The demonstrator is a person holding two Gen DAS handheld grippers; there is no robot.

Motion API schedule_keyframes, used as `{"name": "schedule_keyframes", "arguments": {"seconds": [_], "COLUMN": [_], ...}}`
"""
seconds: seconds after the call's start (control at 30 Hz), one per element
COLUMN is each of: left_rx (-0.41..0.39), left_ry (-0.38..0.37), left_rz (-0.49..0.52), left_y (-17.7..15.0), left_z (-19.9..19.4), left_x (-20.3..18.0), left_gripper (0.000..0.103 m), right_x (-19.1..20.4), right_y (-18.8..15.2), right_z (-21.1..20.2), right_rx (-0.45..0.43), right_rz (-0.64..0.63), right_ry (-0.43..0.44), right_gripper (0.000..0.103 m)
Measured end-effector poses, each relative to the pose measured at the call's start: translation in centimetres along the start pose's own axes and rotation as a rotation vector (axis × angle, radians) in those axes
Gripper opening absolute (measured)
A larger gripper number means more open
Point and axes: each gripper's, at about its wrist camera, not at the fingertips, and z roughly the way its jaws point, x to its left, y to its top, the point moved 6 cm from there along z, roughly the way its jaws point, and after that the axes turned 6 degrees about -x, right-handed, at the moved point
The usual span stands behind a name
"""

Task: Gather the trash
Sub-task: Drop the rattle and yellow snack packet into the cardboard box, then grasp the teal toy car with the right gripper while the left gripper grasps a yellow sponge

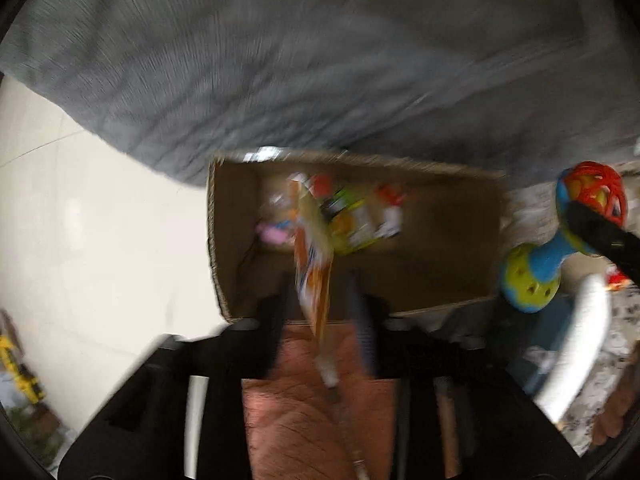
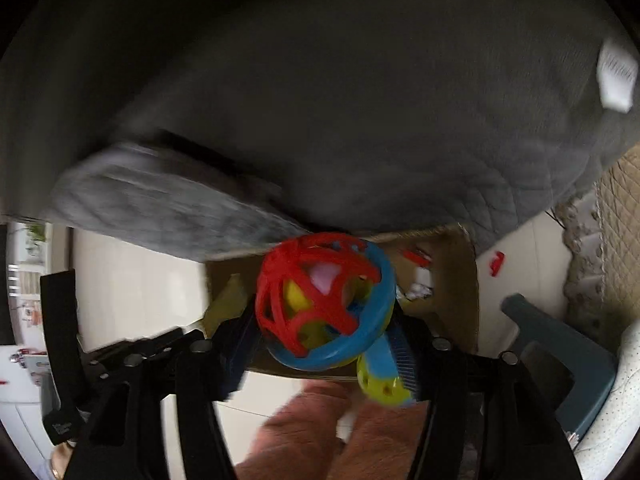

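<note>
Left wrist view: camera set behind the left gripper (image 1: 320,296), looking steeply down along its two fingers into an open cardboard box (image 1: 440,248) close below the fingertips; pale floor (image 1: 80,220) lies left of the gripper, grey fabric (image 1: 280,60) beyond it. Right wrist view: camera set behind the right gripper (image 2: 324,336), also facing steeply down, nearer to the same box (image 2: 456,280). Shared by both views: the box, the grey fabric (image 2: 360,120), the floor (image 2: 132,280), and the toy rattle (image 1: 560,240), which fills the right view's centre (image 2: 320,304) between the fingers
</note>
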Motion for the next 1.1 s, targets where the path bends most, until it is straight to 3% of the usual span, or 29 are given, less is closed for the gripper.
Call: {"name": "schedule_keyframes", "arguments": {"seconds": [0.03,0.1,0.2,0.37,0.53,0.67,0.73,0.77,0.9,0.97,1.1], "left_rx": [0.023,0.043,0.081,0.097,0.048,0.003,-0.016,-0.026,-0.071,-0.083,-0.102], "left_ry": [0.029,0.068,0.073,0.080,0.056,0.033,0.025,0.023,-0.013,-0.035,-0.043], "left_rz": [0.000,-0.009,-0.037,-0.016,0.021,0.028,0.017,0.009,-0.061,-0.107,-0.176], "left_y": [-0.1,-0.4,-0.9,-1.6,-2.0,-3.0,-3.8,-3.9,-4.9,-5.3,-6.2], "left_z": [1.3,2.6,3.7,1.8,-3.1,-7.6,-9.9,-10.5,-13.4,-14.4,-15.4], "left_x": [0.5,1.2,1.8,1.8,2.5,3.6,4.5,4.8,6.1,6.8,8.2], "left_gripper": [0.062,0.071,0.071,0.072,0.072,0.072,0.074,0.079,0.080,0.080,0.080], "right_x": [-0.7,-1.8,-2.4,-2.0,0.7,5.8,8.1,9.4,11.2,11.2,10.7], "right_y": [-0.2,-0.3,-0.4,0.1,0.9,3.5,5.7,7.4,13.5,16.5,20.7], "right_z": [1.0,2.2,2.8,0.8,-4.9,-13.2,-16.9,-18.8,-21.3,-20.7,-17.6], "right_rx": [0.017,0.028,0.065,0.069,0.025,-0.095,-0.159,-0.199,-0.260,-0.248,-0.198], "right_rz": [0.004,0.012,0.023,0.021,0.021,-0.083,-0.099,-0.070,0.113,0.281,0.585], "right_ry": [-0.039,-0.081,-0.089,-0.080,-0.023,0.101,0.171,0.237,0.399,0.497,0.598], "right_gripper": [0.089,0.089,0.089,0.092,0.092,0.092,0.098,0.098,0.098,0.098,0.098]}}
